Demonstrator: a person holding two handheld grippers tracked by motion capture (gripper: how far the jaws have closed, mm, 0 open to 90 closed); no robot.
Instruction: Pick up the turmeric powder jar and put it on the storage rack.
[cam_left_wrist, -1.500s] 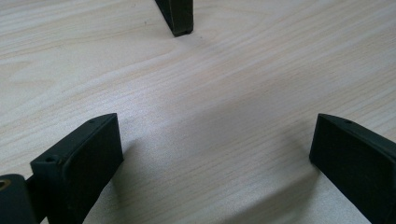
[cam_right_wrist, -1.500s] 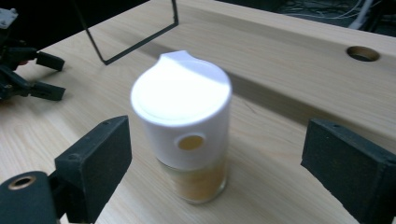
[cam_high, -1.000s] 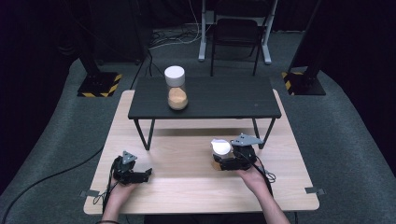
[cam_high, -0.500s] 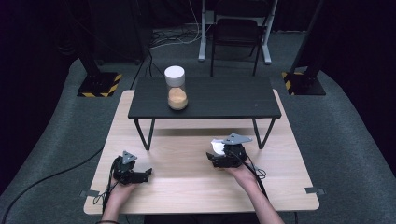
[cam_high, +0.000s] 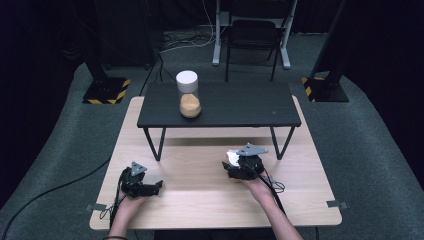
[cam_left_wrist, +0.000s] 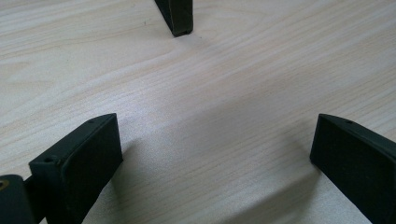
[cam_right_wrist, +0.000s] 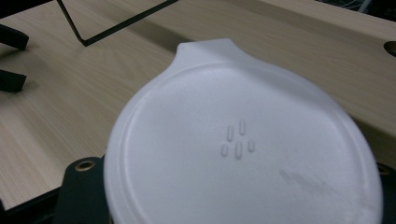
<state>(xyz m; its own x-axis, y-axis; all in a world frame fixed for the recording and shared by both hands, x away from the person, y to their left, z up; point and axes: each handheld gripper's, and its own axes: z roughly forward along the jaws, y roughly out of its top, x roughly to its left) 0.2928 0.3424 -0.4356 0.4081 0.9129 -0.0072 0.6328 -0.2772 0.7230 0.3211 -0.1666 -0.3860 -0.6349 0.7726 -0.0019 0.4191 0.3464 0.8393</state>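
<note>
On the near right of the wooden table (cam_high: 200, 200), the right gripper (cam_high: 243, 166) holds a white lidded container (cam_right_wrist: 238, 149); its jaws sit at either side of the container and seem to clamp it, though the contact is hidden under the lid. The grip lies low beneath that wide lid, so a quick tilt could let the container slip or tip, I think. Farther left, the left gripper (cam_high: 141, 185) rests on the wood with jaws spread and nothing between them. Beyond both stands a black raised shelf (cam_high: 250, 107) bearing a jar of orange powder (cam_high: 189, 95). Past the table lie grey carpet, cables and a dark chair (cam_high: 252, 35).
</note>
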